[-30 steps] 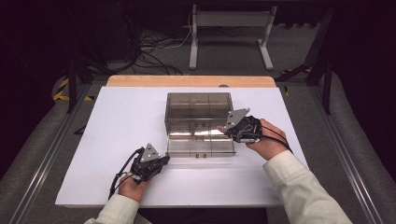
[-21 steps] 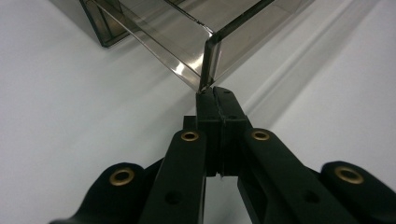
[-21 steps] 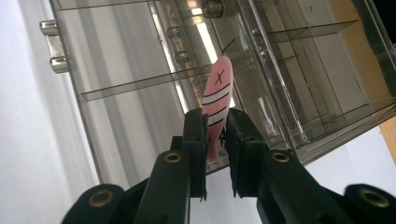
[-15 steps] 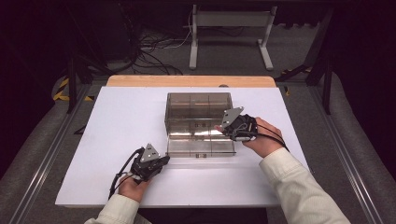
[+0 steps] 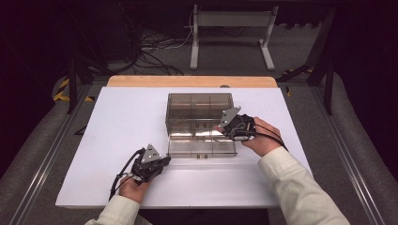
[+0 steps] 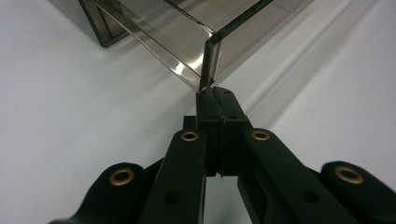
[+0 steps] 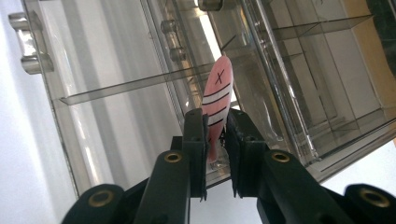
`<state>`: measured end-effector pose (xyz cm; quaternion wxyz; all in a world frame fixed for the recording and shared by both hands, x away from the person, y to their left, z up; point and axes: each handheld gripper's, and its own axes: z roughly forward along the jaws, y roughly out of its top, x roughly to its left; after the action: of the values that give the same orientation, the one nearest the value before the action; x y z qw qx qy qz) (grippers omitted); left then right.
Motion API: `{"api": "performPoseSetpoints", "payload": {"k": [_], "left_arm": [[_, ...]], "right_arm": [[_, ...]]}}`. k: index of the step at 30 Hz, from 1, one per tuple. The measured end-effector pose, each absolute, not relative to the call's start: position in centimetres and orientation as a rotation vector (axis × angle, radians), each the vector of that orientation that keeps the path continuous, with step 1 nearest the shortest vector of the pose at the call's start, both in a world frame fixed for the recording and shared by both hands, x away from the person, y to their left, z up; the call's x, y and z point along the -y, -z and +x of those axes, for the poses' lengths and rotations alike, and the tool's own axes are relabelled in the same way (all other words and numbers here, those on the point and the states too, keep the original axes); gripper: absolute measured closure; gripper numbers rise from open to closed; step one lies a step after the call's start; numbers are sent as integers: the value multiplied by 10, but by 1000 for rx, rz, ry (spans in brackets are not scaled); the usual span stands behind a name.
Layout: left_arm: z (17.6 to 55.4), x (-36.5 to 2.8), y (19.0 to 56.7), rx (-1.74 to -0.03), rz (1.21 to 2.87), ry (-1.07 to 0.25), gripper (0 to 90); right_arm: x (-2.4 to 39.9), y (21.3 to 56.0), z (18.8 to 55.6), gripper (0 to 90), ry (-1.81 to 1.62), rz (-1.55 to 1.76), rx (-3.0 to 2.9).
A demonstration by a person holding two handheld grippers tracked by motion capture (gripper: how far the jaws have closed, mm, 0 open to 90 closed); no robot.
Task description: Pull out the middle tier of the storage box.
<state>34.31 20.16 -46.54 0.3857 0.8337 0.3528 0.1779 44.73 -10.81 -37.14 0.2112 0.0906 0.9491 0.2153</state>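
A smoky clear drawer cabinet stands mid-table on the white sheet, with its lower drawer pulled out toward me. My right gripper hovers over the drawer's right end. In the right gripper view, the right gripper is shut on a pink fish-shaped tag with black stripes and an X, above the drawer's compartments. My left gripper rests low at the drawer's front left corner. In the left gripper view, the left gripper is shut with nothing in it, its tips touching that corner.
The white sheet covers a wooden table whose back edge shows. Grey padded rails flank both sides. Cables and a metal stand lie on the floor beyond.
My right gripper with the pink tag has edged slightly left and nearer, over the open drawer. The left gripper has stayed put.
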Motion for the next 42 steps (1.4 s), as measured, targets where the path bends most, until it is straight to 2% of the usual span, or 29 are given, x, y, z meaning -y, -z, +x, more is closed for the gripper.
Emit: {"api": "performPoseSetpoints", "payload": {"k": [33, 37, 39, 42], "left_arm": [[343, -202, 465, -896, 2130, -449, 899], [343, -201, 466, -897, 2127, -431, 899], [343, -201, 465, -897, 2128, -453, 898], [343, -201, 466, -897, 2127, -449, 899]], "right_arm": [[103, 384, 455, 782, -550, 254, -2669], [103, 384, 455, 772, -544, 243, -2675], [103, 383, 454, 730, -545, 247, -2661], [103, 382, 451, 714, -539, 224, -2656]]}}
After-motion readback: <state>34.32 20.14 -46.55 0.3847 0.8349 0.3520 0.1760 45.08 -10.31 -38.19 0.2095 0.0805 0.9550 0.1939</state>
